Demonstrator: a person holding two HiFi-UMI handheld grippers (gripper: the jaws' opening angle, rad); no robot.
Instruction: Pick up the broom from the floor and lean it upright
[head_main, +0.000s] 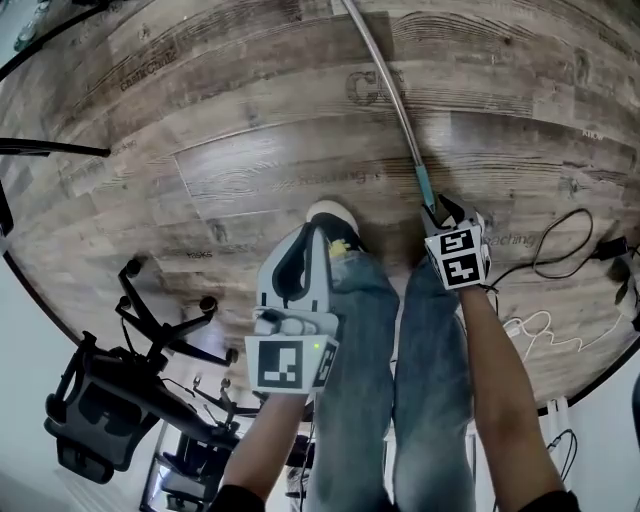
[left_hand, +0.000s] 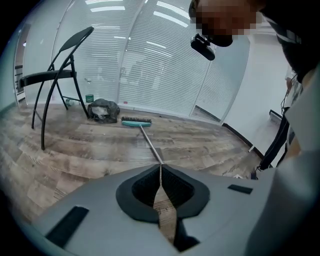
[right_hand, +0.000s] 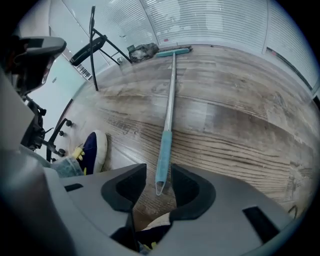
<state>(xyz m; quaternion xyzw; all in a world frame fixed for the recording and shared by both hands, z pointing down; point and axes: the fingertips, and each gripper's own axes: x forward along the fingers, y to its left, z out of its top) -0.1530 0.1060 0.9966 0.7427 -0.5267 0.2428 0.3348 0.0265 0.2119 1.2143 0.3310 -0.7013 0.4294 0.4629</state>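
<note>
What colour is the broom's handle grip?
Teal grip; the right gripper view shows it best.

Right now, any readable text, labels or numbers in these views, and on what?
No text reads cleanly.
On the floor: faint lettering on several planks, too blurred to read.
On the left marker cube and right marker cube: black-and-white square patterns only, no words.
On the broom: no label visible.

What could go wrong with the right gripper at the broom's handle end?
The open right gripper straddles only the tip of the long metal broom with a teal grip; held that far from its head, it may slip or twist. Raised, its head could swing into the black folding chair nearby.
</note>
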